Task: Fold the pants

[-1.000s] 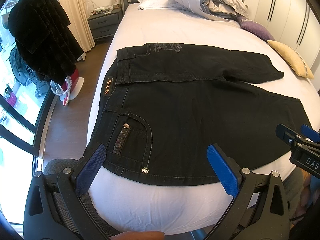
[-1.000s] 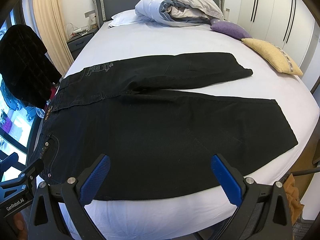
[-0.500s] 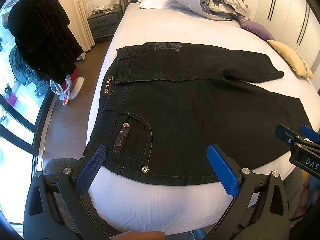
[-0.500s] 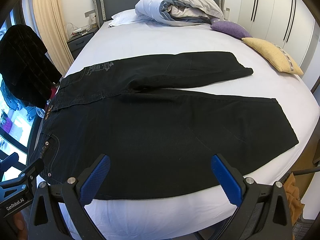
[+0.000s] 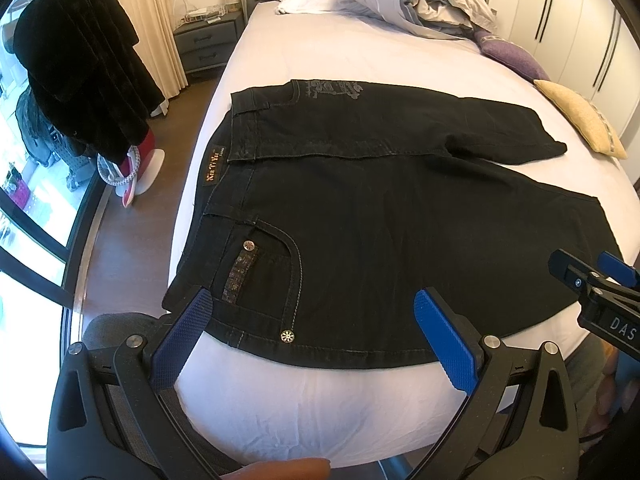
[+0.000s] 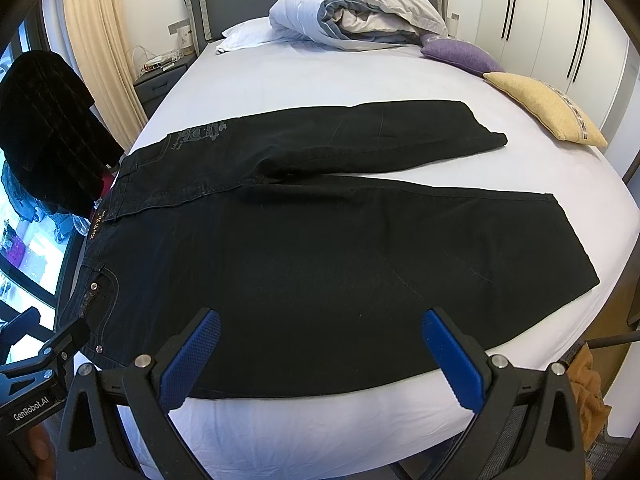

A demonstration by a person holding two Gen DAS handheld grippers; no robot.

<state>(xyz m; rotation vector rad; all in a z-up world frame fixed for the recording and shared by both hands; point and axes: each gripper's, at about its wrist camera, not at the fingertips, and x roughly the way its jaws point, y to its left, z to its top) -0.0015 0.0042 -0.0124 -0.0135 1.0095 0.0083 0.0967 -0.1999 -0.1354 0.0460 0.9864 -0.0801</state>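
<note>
- The pants [image 5: 360, 216] are spread flat on the bed [image 5: 360, 52], just ahead of the left gripper [image 5: 312, 340], waistband to its left, legs to its right.
- Pillows [image 6: 544, 108] are set far right; bedding [image 6: 360, 12] is piled beyond.
- The right gripper [image 6: 320, 356] is held beside the near leg.

Waist corner of pants [image 5: 360, 232] hidden behind left gripper [image 5: 312, 338] pad. Waistband label [image 5: 211, 167] lettering beside pants' waist too small to read. Right gripper [image 5: 592, 280] beyond pants' hem cut off by frame edge; jaw spacing there indeterminable. Nightstand [image 6: 160, 80] items behind pants too small to identify.
</note>
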